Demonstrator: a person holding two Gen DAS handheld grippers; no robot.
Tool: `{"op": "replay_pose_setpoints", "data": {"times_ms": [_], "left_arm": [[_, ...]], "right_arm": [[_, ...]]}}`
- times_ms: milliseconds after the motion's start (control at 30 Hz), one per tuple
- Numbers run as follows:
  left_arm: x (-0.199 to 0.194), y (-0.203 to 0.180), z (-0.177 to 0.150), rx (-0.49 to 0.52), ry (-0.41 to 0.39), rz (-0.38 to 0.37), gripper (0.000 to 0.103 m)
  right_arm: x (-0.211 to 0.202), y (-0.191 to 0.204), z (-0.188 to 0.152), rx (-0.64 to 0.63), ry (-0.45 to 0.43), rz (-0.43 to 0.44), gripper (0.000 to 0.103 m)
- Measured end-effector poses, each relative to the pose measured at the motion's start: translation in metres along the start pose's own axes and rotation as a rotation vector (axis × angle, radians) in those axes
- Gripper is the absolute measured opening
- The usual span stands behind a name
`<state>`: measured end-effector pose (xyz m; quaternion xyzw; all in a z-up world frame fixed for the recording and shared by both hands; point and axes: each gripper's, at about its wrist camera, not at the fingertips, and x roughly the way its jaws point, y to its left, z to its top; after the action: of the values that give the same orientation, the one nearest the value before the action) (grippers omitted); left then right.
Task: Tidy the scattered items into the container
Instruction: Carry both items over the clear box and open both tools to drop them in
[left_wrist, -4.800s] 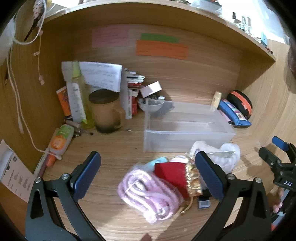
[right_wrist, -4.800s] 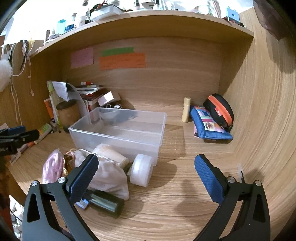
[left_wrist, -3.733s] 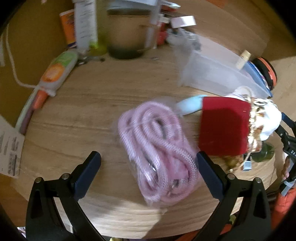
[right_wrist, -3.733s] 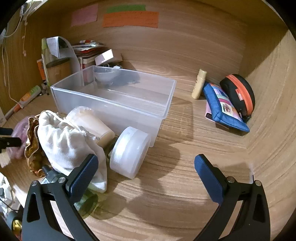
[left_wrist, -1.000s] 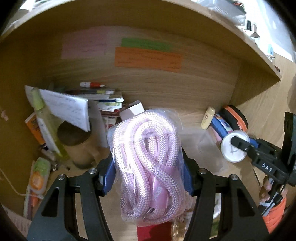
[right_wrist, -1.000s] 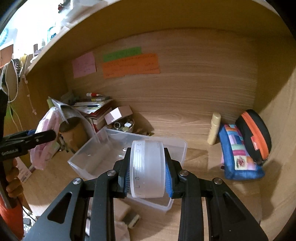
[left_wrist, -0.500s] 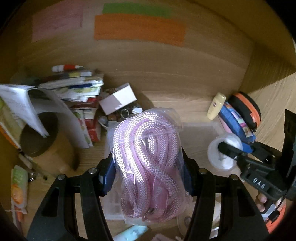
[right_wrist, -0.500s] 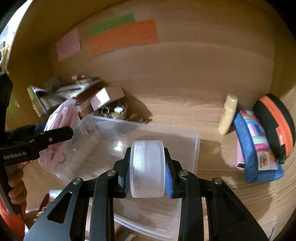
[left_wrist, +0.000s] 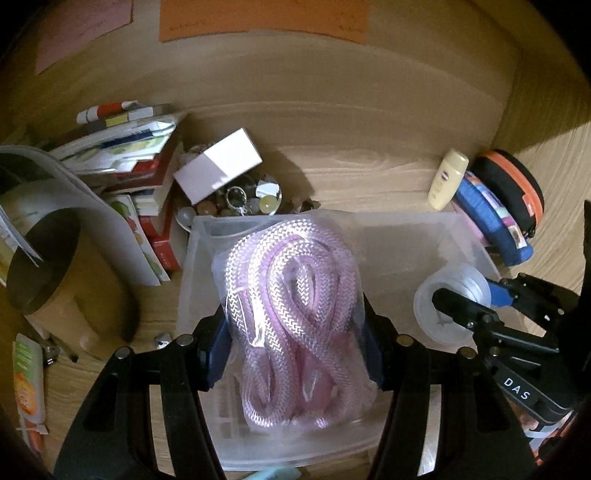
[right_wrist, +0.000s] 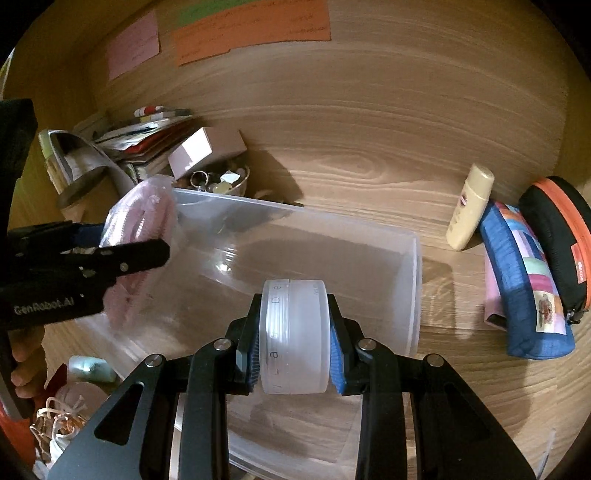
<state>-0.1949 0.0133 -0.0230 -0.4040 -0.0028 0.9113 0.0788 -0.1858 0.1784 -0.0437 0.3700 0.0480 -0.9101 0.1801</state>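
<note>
My left gripper (left_wrist: 293, 350) is shut on a clear bag of coiled pink rope (left_wrist: 291, 314) and holds it over the left half of the clear plastic bin (left_wrist: 424, 236). My right gripper (right_wrist: 294, 339) is shut on a round frosted white jar (right_wrist: 293, 332), gripped on edge above the bin (right_wrist: 369, 236) near its front right. In the right wrist view the rope bag (right_wrist: 140, 218) and the left gripper (right_wrist: 110, 258) hang at the bin's left end. The left wrist view shows the jar (left_wrist: 452, 295) and the right gripper (left_wrist: 465, 310) at the right. The bin looks empty.
A brown mug (left_wrist: 55, 273), books and papers (left_wrist: 125, 158), a white box (left_wrist: 218, 166) over a bowl of trinkets (left_wrist: 251, 199) crowd the back left. A cream bottle (right_wrist: 469, 206), blue pouch (right_wrist: 524, 280) and black-orange case (right_wrist: 557, 240) lie right. A white cloth bag (right_wrist: 66, 410) and a teal item (right_wrist: 92, 367) lie before the bin.
Both grippers have sunk and moved forward with their loads, from in front of the bin to directly over it. The bin and back clutter now look larger and closer.
</note>
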Motion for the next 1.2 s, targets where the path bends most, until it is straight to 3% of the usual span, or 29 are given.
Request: {"op": "replay_pose_setpoints", "data": {"times_ms": [233,700,833,900,1200], "left_arm": [[0.012,0.0,-0.003,0.007,0.021,0.04,0.06],[0.018,0.008,-0.001,-0.008,0.044,0.049,0.063],[0.014,0.008,0.0,-0.01,0.037,0.059,0.066],[0.011,0.006,0.001,-0.006,0.026,0.063,0.072],[-0.009,0.001,0.01,0.011,-0.012,0.072,0.079]], "right_arm": [[0.004,-0.003,-0.001,-0.002,0.018,-0.016,0.027],[0.007,0.007,-0.004,-0.046,0.011,-0.075,0.029],[0.004,0.007,-0.003,-0.044,0.002,-0.081,0.038],[0.003,0.007,-0.003,-0.039,-0.003,-0.073,0.042],[-0.013,0.01,-0.002,-0.044,-0.077,-0.094,0.07]]}}
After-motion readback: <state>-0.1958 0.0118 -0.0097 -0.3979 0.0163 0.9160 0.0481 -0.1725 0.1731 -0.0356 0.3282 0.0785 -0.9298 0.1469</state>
